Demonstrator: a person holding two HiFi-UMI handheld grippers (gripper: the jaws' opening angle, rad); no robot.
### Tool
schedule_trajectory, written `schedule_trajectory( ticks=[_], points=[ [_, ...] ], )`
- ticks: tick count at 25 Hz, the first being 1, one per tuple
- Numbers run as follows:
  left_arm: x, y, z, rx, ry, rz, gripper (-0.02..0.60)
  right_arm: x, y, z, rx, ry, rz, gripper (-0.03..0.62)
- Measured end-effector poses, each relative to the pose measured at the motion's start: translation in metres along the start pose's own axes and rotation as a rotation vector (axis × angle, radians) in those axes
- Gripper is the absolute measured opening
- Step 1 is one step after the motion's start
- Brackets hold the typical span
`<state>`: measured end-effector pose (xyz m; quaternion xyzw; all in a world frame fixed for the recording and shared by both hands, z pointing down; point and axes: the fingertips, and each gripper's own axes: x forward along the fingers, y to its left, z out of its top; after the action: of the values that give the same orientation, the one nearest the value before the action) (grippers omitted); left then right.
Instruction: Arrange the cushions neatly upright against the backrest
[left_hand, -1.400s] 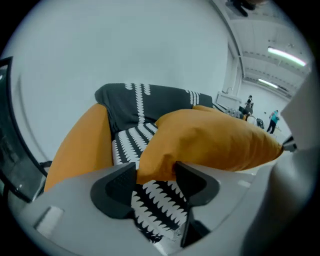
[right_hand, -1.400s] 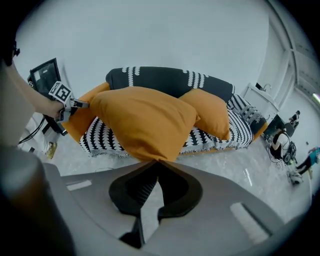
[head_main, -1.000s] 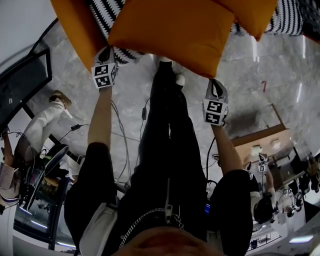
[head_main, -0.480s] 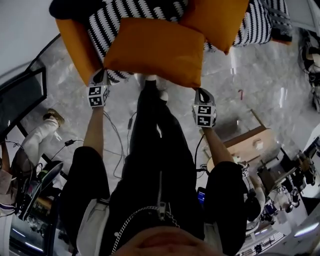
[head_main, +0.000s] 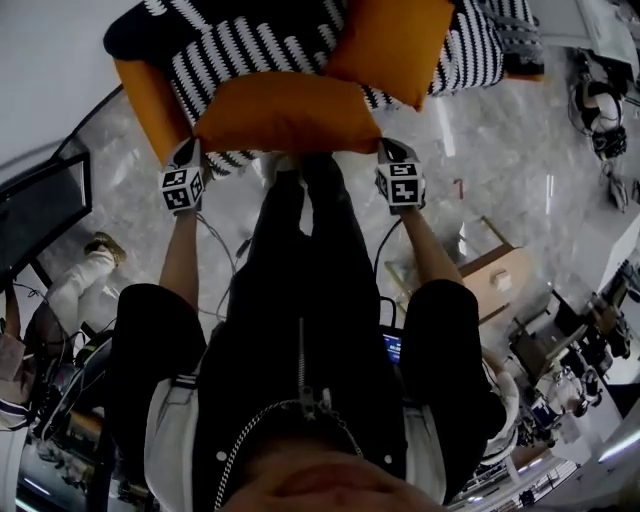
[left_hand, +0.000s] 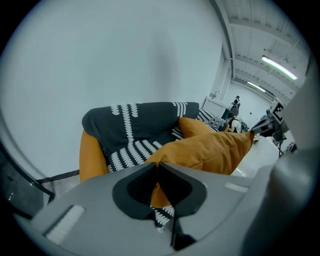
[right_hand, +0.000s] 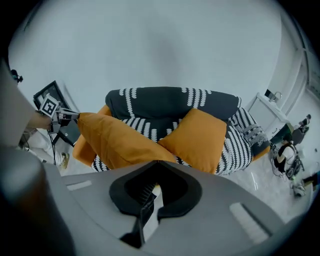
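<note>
Orange cushion (head_main: 285, 110), pinched by my left claw (head_main: 192, 152) and right claw (head_main: 386, 150), has come nearer the sofa (head_main: 140, 85) front edge; standing it upright remains.

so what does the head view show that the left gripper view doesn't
Only the head view: the person's arms and legs, the marble floor and a wooden box. Only the left gripper view: the jaws of the left gripper shut on a corner of the held cushion, plus ceiling lights. Both: that orange cushion, a second cushion on the sofa, and its striped cover.
</note>
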<state>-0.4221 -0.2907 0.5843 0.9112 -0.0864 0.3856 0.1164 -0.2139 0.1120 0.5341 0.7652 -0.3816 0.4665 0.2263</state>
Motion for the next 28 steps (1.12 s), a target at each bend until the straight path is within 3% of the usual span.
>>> schedule_trajectory(
  ticks=[7,12,17,23,28],
  points=[
    [-0.018,0.016,0.021,-0.079,-0.004,0.087,0.026,0.028,-0.007,0.064,-0.074,-0.027,0.106,0.006],
    [-0.019,0.022,0.016,-0.166,0.052,0.151,0.026,0.063,-0.003,0.105,-0.144,-0.010,0.202,0.006],
    [-0.012,0.029,0.037,-0.230,0.077,0.215,0.026,0.090,-0.011,0.165,-0.197,-0.007,0.307,0.006],
    [-0.010,0.050,0.059,-0.346,0.033,0.317,0.026,0.125,-0.007,0.227,-0.254,0.033,0.438,0.005],
    [-0.011,0.066,0.070,-0.416,0.021,0.383,0.026,0.145,0.005,0.261,-0.270,0.033,0.485,0.005]
  ],
)
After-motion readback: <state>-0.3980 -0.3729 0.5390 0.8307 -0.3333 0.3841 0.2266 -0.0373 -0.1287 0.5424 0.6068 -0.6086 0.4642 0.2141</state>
